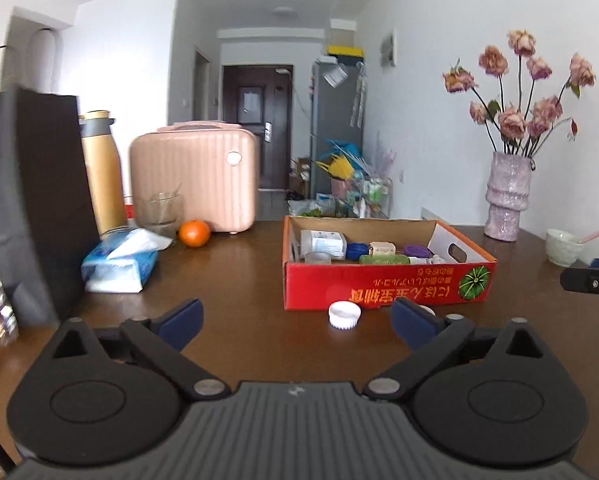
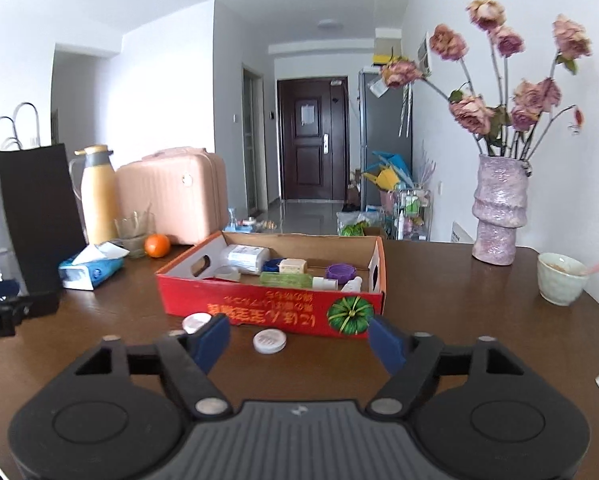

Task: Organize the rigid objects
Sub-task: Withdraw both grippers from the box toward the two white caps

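Caps outstanding: two white screw caps on the table, outside the red cardboard box (image 2: 271, 312). Left gripper (image 1: 297, 320) jaws wide, holding nothing; white ribbed cap (image 1: 344, 315) lies just ahead, slightly right of centre. Right gripper (image 2: 299, 340) likewise spread, empty; flat white cap (image 2: 270, 341) ahead, slightly left. Round caps, no long axis.

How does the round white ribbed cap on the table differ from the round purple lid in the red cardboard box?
The round white ribbed cap lies on the bare brown wooden table, outside the red cardboard box; the round purple lid lies inside it among bottles. The white cap is alone; the purple lid is crowded. Both are round, lie flat and are untouched.
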`<action>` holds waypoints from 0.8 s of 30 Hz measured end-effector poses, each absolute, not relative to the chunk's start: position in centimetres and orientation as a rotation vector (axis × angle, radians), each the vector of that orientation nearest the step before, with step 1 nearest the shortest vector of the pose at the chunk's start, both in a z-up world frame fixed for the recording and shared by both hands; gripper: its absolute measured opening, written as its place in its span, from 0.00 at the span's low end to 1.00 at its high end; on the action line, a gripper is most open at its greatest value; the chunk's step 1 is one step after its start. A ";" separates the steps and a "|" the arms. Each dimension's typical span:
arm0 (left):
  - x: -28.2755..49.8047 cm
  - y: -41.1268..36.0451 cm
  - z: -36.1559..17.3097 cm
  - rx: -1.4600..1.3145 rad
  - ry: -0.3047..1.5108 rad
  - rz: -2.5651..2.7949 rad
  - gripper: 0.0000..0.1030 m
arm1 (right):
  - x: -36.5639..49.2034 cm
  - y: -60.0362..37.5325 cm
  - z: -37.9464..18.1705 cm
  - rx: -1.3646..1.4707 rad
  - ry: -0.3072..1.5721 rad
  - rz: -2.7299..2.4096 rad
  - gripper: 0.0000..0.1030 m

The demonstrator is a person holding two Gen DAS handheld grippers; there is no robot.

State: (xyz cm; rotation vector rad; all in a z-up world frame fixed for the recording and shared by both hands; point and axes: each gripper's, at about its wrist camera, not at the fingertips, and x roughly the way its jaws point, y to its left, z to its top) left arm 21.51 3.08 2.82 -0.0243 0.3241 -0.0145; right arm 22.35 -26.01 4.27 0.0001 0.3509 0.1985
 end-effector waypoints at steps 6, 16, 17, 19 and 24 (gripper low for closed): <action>15.9 3.2 1.4 -0.043 0.320 -0.037 1.00 | 16.6 -25.5 2.2 -0.005 0.335 0.221 0.90; 13.6 2.0 -0.1 -0.004 0.351 -0.080 1.00 | 13.1 -25.0 -0.3 -0.008 0.368 0.210 0.91; 13.8 2.0 -0.3 -0.019 0.361 -0.080 1.00 | 13.3 -25.2 -0.4 -0.001 0.371 0.202 0.91; 14.1 2.1 -0.8 -0.033 0.376 -0.080 1.00 | 13.8 -25.5 -0.5 0.012 0.377 0.198 0.91; 15.8 2.4 -1.8 -0.039 0.423 -0.067 1.00 | 15.7 -25.5 -1.5 0.023 0.421 0.187 0.91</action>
